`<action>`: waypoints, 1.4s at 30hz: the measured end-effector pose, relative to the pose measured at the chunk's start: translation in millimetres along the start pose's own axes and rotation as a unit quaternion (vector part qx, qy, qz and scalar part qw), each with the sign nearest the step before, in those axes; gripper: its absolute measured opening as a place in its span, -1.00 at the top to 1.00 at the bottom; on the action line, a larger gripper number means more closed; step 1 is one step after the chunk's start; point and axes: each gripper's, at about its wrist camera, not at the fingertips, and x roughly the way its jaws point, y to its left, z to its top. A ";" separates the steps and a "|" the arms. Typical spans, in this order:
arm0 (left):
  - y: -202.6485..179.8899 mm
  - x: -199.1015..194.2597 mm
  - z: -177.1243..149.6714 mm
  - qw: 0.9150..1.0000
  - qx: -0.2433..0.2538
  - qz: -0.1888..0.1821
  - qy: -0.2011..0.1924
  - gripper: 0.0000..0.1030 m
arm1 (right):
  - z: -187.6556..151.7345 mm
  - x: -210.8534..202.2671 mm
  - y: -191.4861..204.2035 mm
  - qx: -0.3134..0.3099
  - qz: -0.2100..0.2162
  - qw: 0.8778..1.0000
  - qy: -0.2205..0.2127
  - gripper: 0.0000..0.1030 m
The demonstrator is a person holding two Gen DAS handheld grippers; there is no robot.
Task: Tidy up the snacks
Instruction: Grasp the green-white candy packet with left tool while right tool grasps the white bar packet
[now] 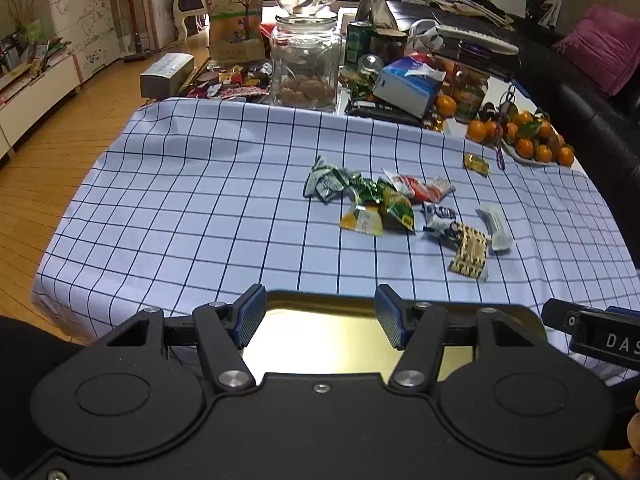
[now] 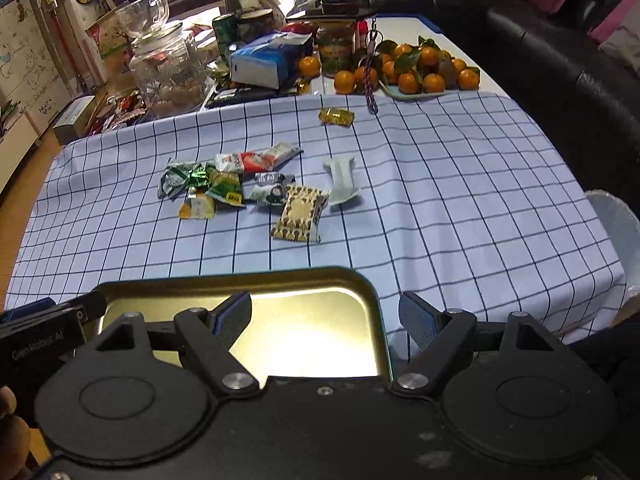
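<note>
Nothing has yet been placed in the gold tray, which is seen bare at the near edge of the checked surface, directly beneath both tools. Around ten wrapped snacks are left scattered mid-surface, well apart from the tray, with one yellow candy lying alone farther back near the oranges. The left gripper and right gripper are held with fingers spread wide and nothing gripped. The task is judged barely begun; every snack remains to be collected.

Wrapped snacks scattered mid-tablecloth — gold tray nearer.
</note>
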 end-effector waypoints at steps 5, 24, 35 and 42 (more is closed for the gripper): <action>9.1 9.4 33.5 0.999 -0.033 -0.029 -0.015 -0.23 | 37.6 1.5 -0.8 -0.018 0.019 0.999 -0.023 -0.63; 3.9 97.8 147.3 1.000 -0.027 -0.011 0.007 -0.22 | 163.3 111.9 -0.4 0.017 -0.024 0.999 0.023 -0.63; -1.9 162.3 140.9 0.993 -0.007 0.011 0.120 -0.19 | 163.4 182.4 -10.2 0.005 -0.083 0.988 0.131 -0.38; -4.3 172.3 141.3 0.990 -0.008 0.006 0.139 -0.19 | 156.3 192.7 -13.6 0.028 -0.049 0.983 0.174 -0.31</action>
